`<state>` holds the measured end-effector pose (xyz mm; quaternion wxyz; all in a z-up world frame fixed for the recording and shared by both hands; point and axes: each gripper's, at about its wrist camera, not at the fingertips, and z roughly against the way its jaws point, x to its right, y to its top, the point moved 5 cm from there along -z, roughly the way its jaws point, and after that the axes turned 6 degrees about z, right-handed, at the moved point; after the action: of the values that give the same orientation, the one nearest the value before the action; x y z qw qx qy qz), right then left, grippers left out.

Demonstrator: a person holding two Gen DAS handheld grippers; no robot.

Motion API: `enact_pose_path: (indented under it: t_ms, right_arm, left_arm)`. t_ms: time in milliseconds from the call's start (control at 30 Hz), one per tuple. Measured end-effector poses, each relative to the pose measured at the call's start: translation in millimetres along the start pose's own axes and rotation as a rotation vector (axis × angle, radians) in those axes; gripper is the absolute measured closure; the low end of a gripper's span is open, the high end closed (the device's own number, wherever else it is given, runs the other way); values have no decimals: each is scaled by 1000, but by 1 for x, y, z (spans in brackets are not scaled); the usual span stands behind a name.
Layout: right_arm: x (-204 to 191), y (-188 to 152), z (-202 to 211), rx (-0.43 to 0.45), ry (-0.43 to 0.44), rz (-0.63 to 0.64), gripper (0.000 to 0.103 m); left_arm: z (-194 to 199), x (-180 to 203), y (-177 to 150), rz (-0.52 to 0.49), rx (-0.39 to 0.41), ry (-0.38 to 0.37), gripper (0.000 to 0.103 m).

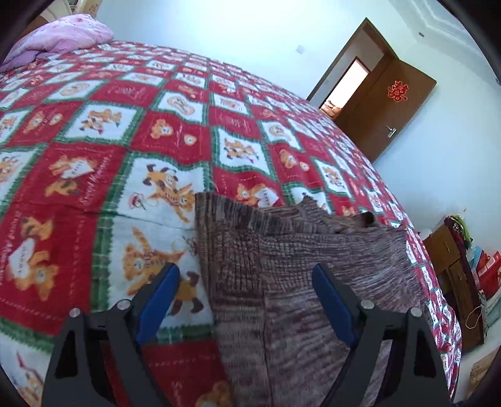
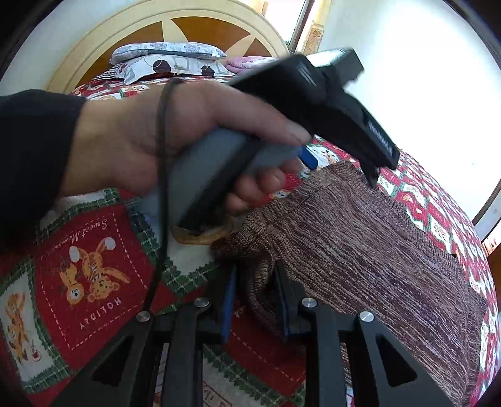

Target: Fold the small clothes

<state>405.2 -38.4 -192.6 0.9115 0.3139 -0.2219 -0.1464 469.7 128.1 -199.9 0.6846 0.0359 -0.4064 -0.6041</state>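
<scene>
A brown knitted garment [image 1: 281,260] lies spread on a red, white and green patterned bedspread [image 1: 94,131]. My left gripper [image 1: 245,275] is open and hovers over the garment's left edge, its blue pads wide apart. In the right wrist view the garment [image 2: 375,250] stretches to the right. My right gripper [image 2: 255,275] has its jaws narrowly apart around a bunched corner of the garment [image 2: 250,260]; whether it pinches the cloth is unclear. The left hand and its gripper [image 2: 313,103] show above the garment in that view.
The bed has pillows [image 2: 169,59] and a wooden headboard [image 2: 169,28] at its head, and a pink quilt [image 1: 59,37] at a far corner. A brown door [image 1: 385,106] stands open beyond the bed. A wooden cabinet with bags [image 1: 454,281] is on the floor to the right.
</scene>
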Motion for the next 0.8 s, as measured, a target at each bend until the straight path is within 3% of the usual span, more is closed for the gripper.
enact_pose_path:
  t_ms: [100,200,233,267,500,800]
  right_arm:
    - [-1,0,0,3,1,-1,79]
    - [4,1,-2,7,19,-21,80]
    - [6,1,-2,9,23,-27,83]
    - [8,1,0,12,24,-34,93]
    - [36,-5,27,67,53,-146,96]
    - [90,-30,82,137,19,-283,96]
  left_arm:
    - [0,-3,1,6,9,-18,16]
    - [3,-10,3,40,25,-45,35]
    - [2,-11,2,56,20,-75,72]
    - [-4,-14,1,79,-12,-100,88]
    - [8,-20,5,206,-18,-189,90]
    - [23,27,13,232,15,-218,90]
